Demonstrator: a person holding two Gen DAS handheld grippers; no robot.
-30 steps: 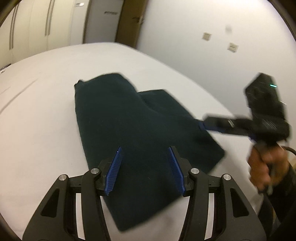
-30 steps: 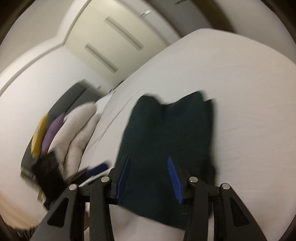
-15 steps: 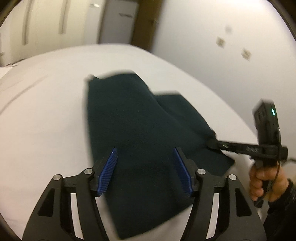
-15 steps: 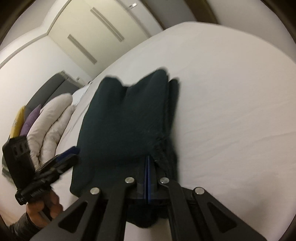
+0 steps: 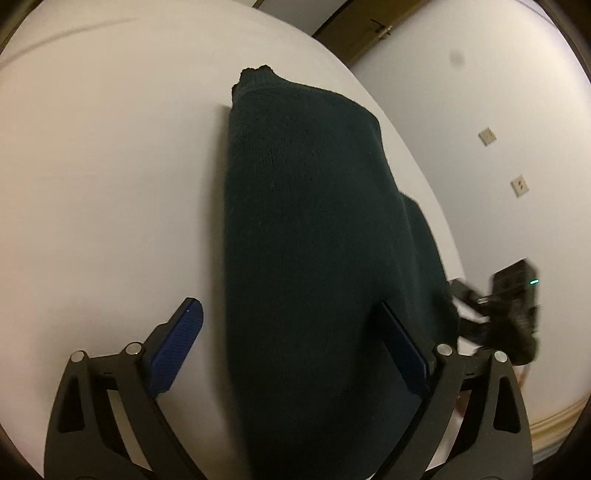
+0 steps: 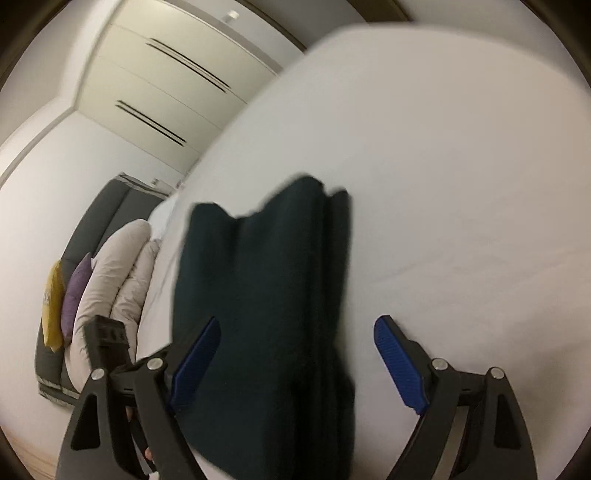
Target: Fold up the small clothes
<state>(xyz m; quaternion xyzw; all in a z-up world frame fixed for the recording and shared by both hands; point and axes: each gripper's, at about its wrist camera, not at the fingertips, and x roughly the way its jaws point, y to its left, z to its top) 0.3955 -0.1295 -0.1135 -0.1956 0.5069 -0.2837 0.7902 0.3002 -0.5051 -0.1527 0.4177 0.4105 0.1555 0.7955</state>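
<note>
A dark green knitted garment [image 5: 306,229] lies folded into a long strip on the white bed [image 5: 110,177]. My left gripper [image 5: 291,325] hovers low over its near end with jaws opening wide. One blue pad [image 5: 184,332] is over the sheet and the other is over the cloth, neither pressing. In the right wrist view the same garment [image 6: 266,295] runs away from my right gripper [image 6: 295,347]. Its jaws are opening too, astride the cloth's near end without gripping it. Each gripper shows at the edge of the other's view, the right gripper [image 5: 509,314] blurred.
White pillows [image 6: 110,280], a purple cushion [image 6: 75,291] and a yellow cushion [image 6: 51,302] lean against a grey headboard [image 6: 107,210] at the bed's left. Wardrobe doors [image 6: 166,85] stand behind. A wall with sockets [image 5: 487,136] and a door [image 5: 362,33] border the bed's right side.
Both grippers dropped closer to the garment. The right gripper shut on the cloth's edge half a second ago and has let go; the left jaws spread wider. The garment now lies narrower.
</note>
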